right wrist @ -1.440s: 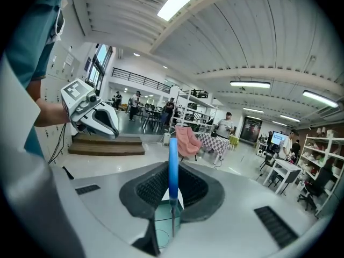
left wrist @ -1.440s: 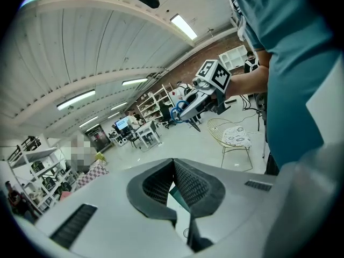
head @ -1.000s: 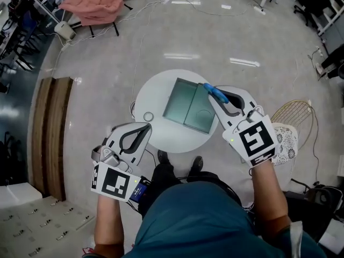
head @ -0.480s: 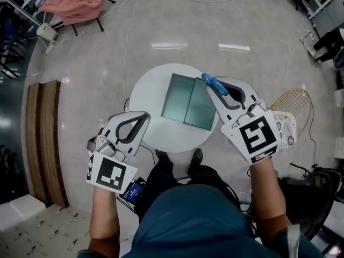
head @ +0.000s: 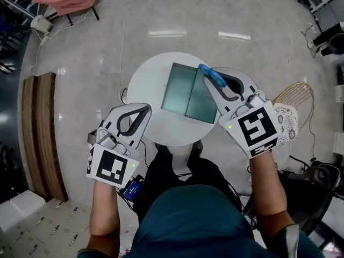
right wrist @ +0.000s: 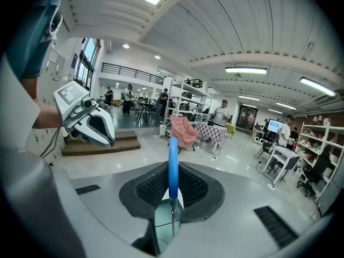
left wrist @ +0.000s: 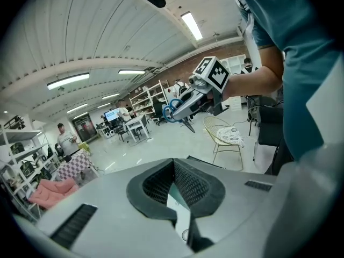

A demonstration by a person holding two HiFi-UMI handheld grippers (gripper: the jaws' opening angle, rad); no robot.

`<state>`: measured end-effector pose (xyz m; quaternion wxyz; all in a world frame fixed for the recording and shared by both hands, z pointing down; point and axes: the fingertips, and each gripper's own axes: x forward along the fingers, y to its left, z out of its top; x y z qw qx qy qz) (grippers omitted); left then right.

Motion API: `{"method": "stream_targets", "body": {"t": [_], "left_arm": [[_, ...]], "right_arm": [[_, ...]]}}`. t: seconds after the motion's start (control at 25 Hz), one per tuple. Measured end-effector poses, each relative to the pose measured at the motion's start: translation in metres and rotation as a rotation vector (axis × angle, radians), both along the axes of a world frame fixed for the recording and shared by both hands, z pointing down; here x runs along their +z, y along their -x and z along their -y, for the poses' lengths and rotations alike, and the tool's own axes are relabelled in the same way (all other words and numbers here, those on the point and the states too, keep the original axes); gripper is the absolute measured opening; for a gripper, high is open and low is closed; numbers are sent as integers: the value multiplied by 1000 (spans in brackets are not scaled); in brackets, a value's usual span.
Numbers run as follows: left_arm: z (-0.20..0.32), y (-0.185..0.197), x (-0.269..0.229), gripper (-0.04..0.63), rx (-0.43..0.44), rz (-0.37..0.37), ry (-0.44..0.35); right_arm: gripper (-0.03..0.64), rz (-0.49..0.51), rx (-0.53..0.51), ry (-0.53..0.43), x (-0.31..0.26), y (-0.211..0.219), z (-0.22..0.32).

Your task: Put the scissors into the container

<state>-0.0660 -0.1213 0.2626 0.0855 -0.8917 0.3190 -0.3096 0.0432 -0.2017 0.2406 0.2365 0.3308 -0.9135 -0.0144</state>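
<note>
Over the round table (head: 148,77), head view: the right gripper (head: 207,80) pinches the scissors (head: 213,77) above the right edge of the container (head: 180,93), whose two compartments look empty. Left gripper view: the left gripper (left wrist: 173,163) has its tips pressed together, holding nothing. Right gripper view: the blue handle leads, so the person should centre, lower, then release.

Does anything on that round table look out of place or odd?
Nothing stands out. The green container sits flat on the table, and the right claw holds the blue-handled scissors near its far corner.
</note>
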Motion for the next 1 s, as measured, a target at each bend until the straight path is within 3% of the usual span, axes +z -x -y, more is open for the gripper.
{"method": "stream_targets", "body": {"t": [0.56, 1.0], "left_arm": [[3, -16, 70, 17, 55, -83, 119], [6, -35, 75, 18, 143, -100, 114]], "right_arm": [[64, -13, 20, 194, 88, 0, -11], [63, -2, 70, 178, 94, -4, -1]]}}
